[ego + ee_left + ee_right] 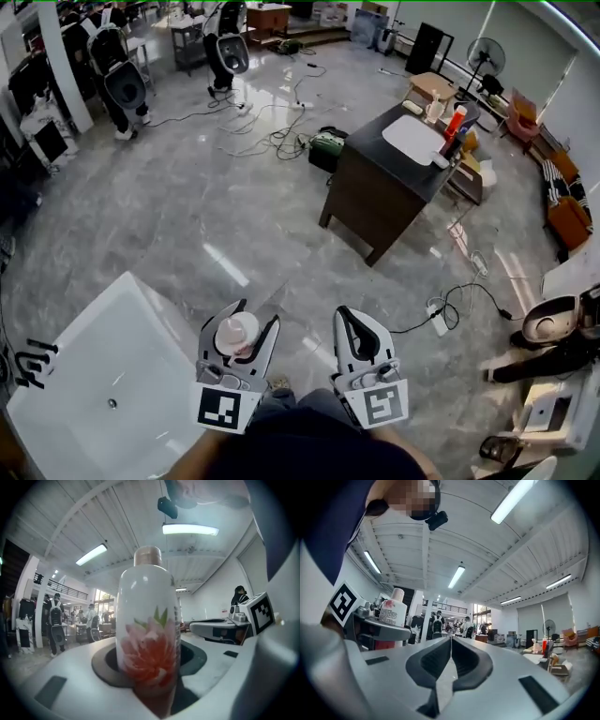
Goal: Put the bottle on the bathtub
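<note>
Your left tongs (253, 317) grip the flowered bottle (234, 335) upright.
Your right tongs (349, 317) are clenched empty; the bathtub (89, 361) sits just left.

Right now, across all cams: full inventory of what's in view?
bottle: 1, white with pink flower, between the left jaws
bathtub: 1, white, floor, lower left of head view
desk: 1, dark brown, centre right
orange bottle: 1, on the desk's far end
fan: 1, black, upper right
cables: several, dark, floor beyond the desk
people: several, dark clothes, upper left
left hand-held gripper: 1, white, shut on the bottle
right hand-held gripper: 1, white, jaws together, empty
</note>
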### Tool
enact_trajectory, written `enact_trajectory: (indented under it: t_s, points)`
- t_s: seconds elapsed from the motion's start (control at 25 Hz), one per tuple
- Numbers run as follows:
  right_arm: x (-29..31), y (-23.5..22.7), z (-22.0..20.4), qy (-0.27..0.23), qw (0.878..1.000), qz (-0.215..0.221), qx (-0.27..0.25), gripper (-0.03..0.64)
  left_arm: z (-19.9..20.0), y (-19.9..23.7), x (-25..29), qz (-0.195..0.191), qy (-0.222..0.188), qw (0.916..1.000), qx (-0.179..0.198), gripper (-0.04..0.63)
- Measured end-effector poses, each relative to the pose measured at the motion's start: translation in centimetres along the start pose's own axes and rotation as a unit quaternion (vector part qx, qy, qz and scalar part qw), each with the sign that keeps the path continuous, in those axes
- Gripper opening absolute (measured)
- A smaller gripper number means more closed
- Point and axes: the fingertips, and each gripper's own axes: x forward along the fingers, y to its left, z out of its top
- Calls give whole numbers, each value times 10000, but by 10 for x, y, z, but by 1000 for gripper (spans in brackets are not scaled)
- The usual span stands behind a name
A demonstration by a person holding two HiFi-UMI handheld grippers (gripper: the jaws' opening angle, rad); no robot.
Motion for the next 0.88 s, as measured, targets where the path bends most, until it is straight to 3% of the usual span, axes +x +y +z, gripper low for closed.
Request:
enact_trajectory:
  t_s: [0.2, 0.4, 0.6, 0.88]
  points:
    - [65, 31, 1, -137, 9957, 915, 96, 26, 6, 56, -5, 836, -44, 9965, -56, 225]
    - [142, 77, 5, -411, 9800, 1937, 214, 26, 1, 123, -11, 1700, 32, 9854, -86, 225]
    - [227, 98, -6, -372, 9614, 2707, 311, 26, -2, 190, 0, 2542, -1, 9671, -83, 225]
    - [338, 115, 8, -638, 9325, 3542, 298, 26, 22, 272, 25, 3406, -120, 9401, 39, 225]
